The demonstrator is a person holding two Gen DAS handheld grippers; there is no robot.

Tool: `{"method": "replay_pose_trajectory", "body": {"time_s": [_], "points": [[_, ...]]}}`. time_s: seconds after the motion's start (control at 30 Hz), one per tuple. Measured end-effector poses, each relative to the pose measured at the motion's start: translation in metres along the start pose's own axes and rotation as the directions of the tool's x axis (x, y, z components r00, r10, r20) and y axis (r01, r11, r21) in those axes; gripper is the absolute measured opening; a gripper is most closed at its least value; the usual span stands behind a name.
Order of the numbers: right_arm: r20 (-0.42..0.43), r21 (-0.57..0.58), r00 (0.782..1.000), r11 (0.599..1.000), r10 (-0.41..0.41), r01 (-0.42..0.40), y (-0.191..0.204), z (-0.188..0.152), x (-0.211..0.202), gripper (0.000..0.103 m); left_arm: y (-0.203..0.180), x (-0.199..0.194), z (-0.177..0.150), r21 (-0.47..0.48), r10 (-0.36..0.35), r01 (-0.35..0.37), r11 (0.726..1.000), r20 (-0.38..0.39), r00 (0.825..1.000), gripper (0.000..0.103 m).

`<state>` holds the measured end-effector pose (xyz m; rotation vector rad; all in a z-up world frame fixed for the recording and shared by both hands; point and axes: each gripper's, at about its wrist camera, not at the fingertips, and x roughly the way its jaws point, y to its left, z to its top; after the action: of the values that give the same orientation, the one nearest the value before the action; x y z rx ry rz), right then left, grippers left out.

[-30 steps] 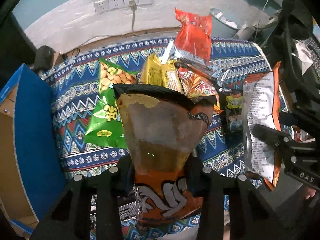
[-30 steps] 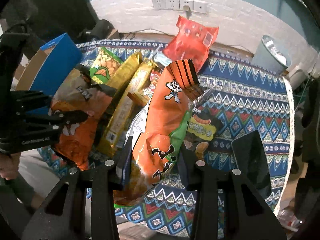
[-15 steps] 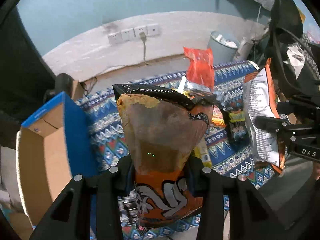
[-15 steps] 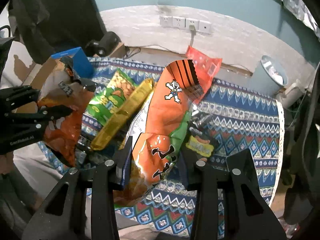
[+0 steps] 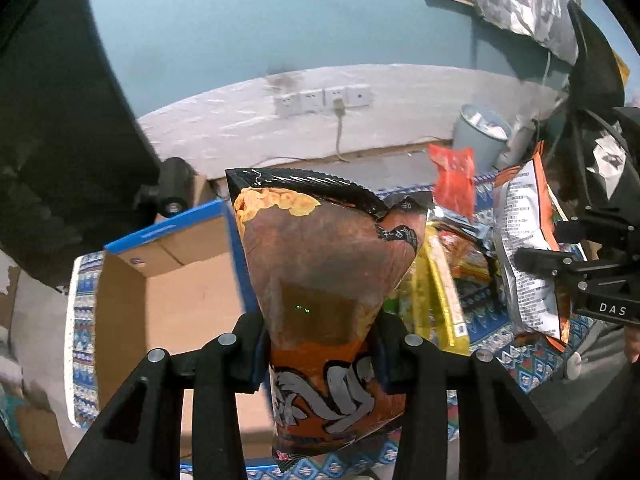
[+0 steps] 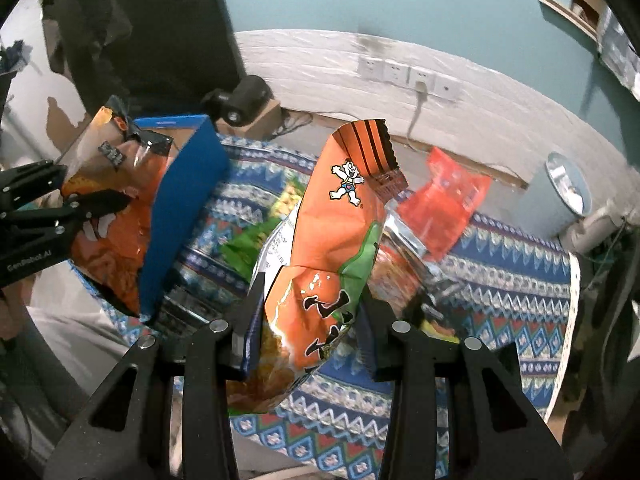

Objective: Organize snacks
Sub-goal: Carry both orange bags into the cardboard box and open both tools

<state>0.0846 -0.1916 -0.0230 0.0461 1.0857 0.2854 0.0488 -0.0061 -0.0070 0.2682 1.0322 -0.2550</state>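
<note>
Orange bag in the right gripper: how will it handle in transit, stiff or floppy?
Probably floppy: the orange bag creases and bends above the right gripper. Likely light, since a pinch near its bottom holds it upright. The glossy film may slip if the grip loosens.

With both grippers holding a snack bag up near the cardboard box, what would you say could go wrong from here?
1. The left gripper pinches the brown-and-orange chip bag only near its lower end; the tall, puffy bag may slip or crush.
2. The cardboard box has an upright blue flap on its near side; a bag lowered in could catch on it.
3. The right gripper holds the orange cartoon bag above the other snacks; swinging it across might knock the red packet.
</note>
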Motion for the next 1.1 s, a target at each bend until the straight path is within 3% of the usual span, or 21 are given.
{"method": "replay_pose_trajectory", "body": {"time_s": [0.37,0.4,0.73,1.1], "points": [[0.021,-0.089,0.999,0.995,0.048,-0.046,0.065,0.042,0.004,0.038,0.055,-0.016,-0.013,-0.068,0.061,-0.059,0.996,0.024,0.998,0.041],[0.022,-0.099,0.998,0.994,0.052,-0.050,0.073,0.047,0.006,0.038,0.060,-0.018,-0.014,-0.054,0.128,-0.130,0.990,-0.034,0.991,0.041],[0.009,-0.168,0.995,0.981,0.101,-0.098,0.134,0.085,0.027,0.038,0.116,-0.030,-0.027,-0.159,0.188,-0.194,0.968,-0.052,0.981,0.041],[-0.030,-0.222,0.986,0.961,0.165,-0.167,0.198,0.110,0.056,0.038,0.163,-0.021,-0.052,-0.274,0.212,-0.241,0.931,-0.130,0.968,0.041]]}}
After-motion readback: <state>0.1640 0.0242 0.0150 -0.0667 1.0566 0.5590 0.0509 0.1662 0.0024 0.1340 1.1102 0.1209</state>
